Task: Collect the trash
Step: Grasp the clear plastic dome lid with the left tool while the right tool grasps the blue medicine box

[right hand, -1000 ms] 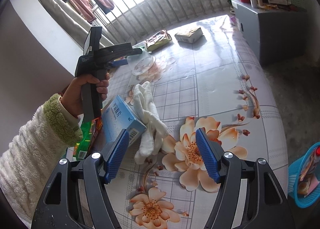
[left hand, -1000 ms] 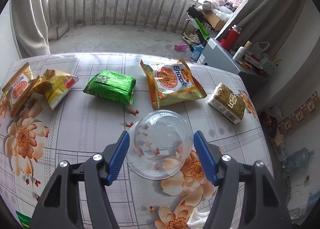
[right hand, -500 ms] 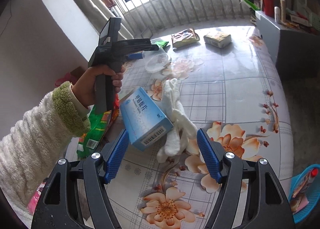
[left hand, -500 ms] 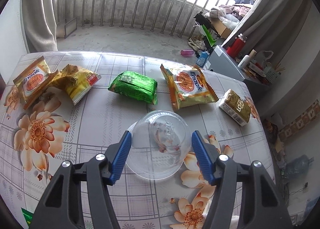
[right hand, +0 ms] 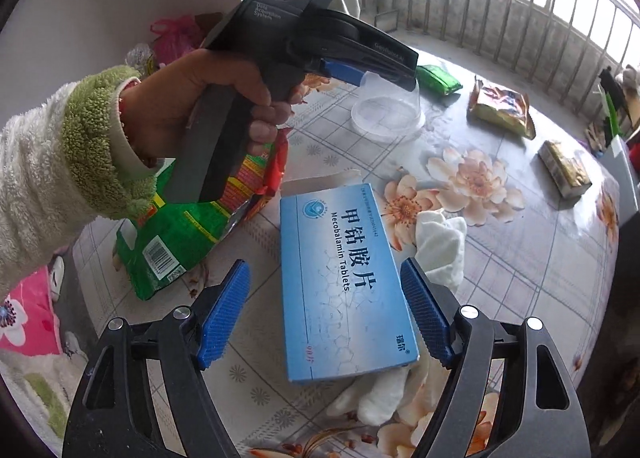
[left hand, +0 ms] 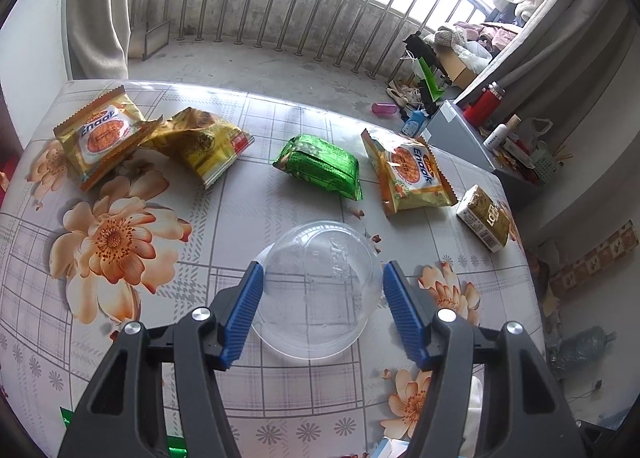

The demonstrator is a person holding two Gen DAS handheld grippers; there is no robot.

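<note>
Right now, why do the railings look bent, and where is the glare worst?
Left wrist view: fisheye lens bows the railing; daylight behind it washes out. Right wrist view: railing also curves, sky blown white; the blue box stays sharp, evenly lit.

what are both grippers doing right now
left gripper: open around the clear dome lid, not gripping.
right gripper: jaws opening, blue tablet box between them.

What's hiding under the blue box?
A white cloth lies under the blue box, sticking out at its right side and near end. The flowered tablecloth is below. Anything else beneath is covered.
</note>
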